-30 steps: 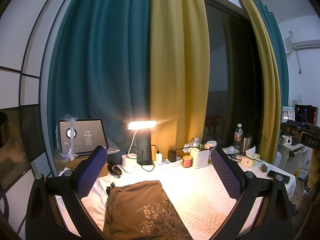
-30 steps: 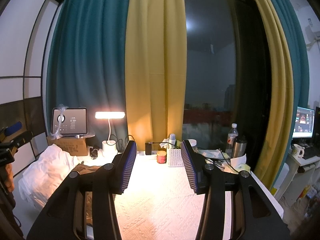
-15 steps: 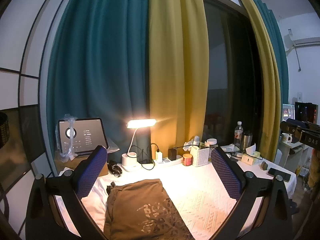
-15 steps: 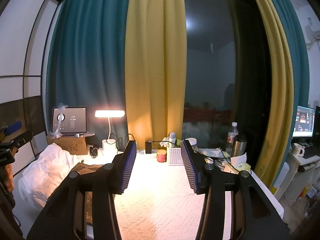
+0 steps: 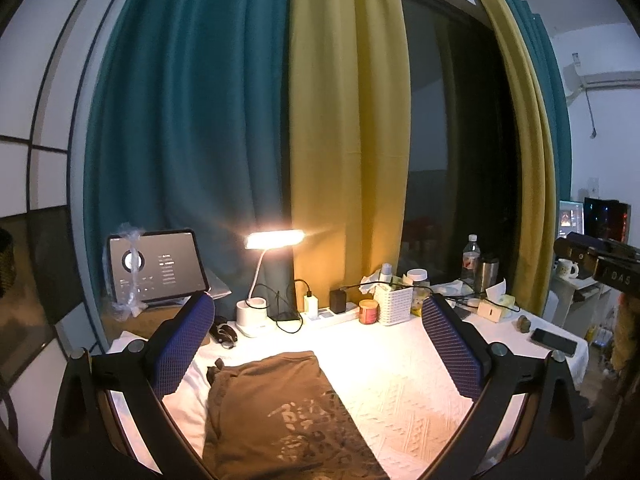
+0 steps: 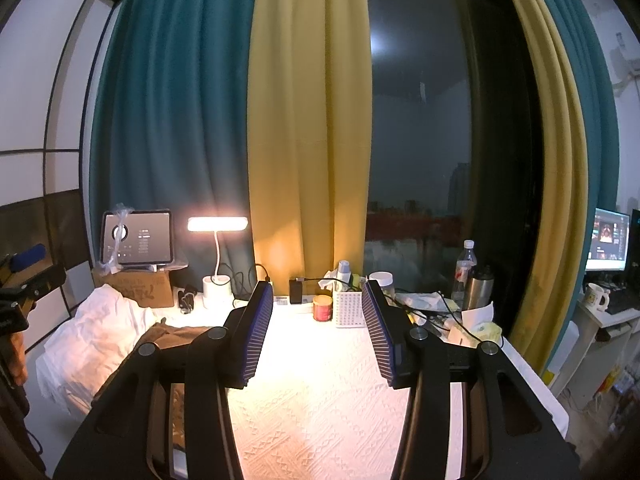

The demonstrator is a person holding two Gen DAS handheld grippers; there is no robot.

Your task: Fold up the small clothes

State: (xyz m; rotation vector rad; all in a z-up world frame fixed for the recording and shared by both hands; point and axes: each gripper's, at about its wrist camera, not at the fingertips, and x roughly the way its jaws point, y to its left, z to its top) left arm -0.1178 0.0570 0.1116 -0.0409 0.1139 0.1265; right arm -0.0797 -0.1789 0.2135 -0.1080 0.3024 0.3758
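A brown garment (image 5: 280,408) with a pale leopard print lies flat and folded on the white textured tablecloth (image 5: 400,392). It sits low and centre-left in the left wrist view. My left gripper (image 5: 316,304) hovers above its far edge, open wide, with nothing between the blue pads (image 5: 184,344). In the right wrist view the same garment (image 6: 172,336) shows only as a strip left of the fingers. My right gripper (image 6: 316,288) is open over bare tablecloth (image 6: 312,400), to the right of the garment, and holds nothing.
A lit desk lamp (image 5: 272,240), a tablet (image 5: 156,264) on a cardboard box, a power strip (image 5: 328,312), a jar, a white basket (image 5: 394,308), bottles and a phone (image 5: 554,342) line the far and right edges. Crumpled white fabric (image 6: 92,340) lies at the left.
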